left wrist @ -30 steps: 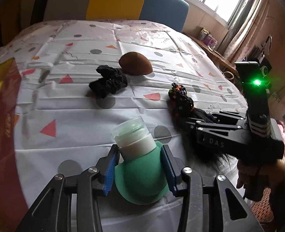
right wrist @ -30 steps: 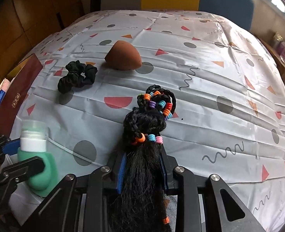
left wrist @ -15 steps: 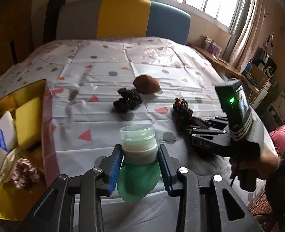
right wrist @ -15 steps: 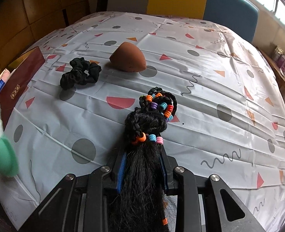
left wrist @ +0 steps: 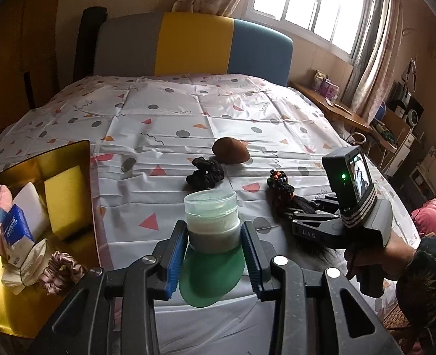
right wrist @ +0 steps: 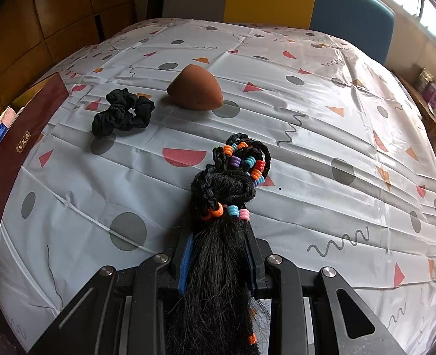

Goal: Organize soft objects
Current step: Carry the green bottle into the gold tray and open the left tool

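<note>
The left gripper [left wrist: 213,247] pinches a green squeeze bottle [left wrist: 211,236] by its white neck, just below the translucent cap; the blue pads [left wrist: 175,261] press on both sides. The jaws have just been closing on the bottle, which hangs between them clear of the tablecloth [left wrist: 188,112]. Its green body extends below and behind the jaw tips.

The right gripper [right wrist: 219,251] is clamped on a black braided hairpiece [right wrist: 227,195] strung with coloured beads. The loose hair runs back between the jaws toward the camera; the beaded, knotted end lies on the cloth directly ahead of the jaw tips.

Ahead and left of the right jaws lies a black scrunchie [right wrist: 122,114]. Just beyond it, apart from it, sits a brown makeup sponge [right wrist: 195,90].

To the left of the left jaws stands an open gold-lined box [left wrist: 70,159]. It holds a yellow sponge [left wrist: 64,199], a white sponge [left wrist: 30,204], a blue tissue pack [left wrist: 15,227], and a pink scrunchie [left wrist: 61,272].
</note>
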Demonstrator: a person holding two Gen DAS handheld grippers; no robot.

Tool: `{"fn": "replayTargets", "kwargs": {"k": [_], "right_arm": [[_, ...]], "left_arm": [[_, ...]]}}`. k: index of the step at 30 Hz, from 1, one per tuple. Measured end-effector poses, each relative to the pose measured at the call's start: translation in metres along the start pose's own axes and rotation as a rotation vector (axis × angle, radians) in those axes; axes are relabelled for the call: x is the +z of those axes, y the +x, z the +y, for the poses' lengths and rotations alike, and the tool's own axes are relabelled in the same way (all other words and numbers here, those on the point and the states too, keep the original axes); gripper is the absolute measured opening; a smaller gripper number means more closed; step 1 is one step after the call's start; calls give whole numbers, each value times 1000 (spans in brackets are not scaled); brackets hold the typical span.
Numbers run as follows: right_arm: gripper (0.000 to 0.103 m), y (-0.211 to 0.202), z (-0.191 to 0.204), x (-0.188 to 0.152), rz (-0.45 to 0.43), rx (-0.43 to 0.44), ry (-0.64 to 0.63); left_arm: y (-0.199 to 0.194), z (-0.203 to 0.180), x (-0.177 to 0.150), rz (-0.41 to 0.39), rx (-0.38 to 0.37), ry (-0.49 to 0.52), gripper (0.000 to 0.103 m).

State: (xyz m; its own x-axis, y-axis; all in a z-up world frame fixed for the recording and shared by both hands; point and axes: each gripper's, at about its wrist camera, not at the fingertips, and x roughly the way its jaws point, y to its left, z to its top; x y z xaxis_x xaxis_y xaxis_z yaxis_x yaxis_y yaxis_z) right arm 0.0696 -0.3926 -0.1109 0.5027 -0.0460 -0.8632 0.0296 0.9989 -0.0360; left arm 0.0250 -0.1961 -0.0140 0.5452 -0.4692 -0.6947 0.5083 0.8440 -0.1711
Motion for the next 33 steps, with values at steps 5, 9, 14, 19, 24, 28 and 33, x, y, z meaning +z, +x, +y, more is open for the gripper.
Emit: {"fn": "replayTargets", "kwargs": {"k": [5, 9, 14, 19, 24, 28, 33], "right_arm": [[29, 0, 0, 0, 0, 2, -1], [29, 0, 0, 0, -3, -2, 2], [29, 1, 0, 0, -3, -2, 11], [29, 1, 0, -1, -5, -7, 4], [29, 1, 0, 0, -7, -5, -6], [29, 1, 0, -1, -7, -6, -7], [29, 0, 0, -1, -8, -10, -7]], "left_arm": [[-10, 6, 4, -12, 13, 5, 37], [-21, 18, 8, -34, 36, -12, 37], [-31, 34, 7, -47, 63, -42, 37], [-33, 42, 5, -46, 77, -56, 37], [-37, 49, 2, -48, 77, -61, 37], [-43, 60, -2, -45, 76, -88, 37], [-54, 81, -7, -53, 95, -121, 37]]}}
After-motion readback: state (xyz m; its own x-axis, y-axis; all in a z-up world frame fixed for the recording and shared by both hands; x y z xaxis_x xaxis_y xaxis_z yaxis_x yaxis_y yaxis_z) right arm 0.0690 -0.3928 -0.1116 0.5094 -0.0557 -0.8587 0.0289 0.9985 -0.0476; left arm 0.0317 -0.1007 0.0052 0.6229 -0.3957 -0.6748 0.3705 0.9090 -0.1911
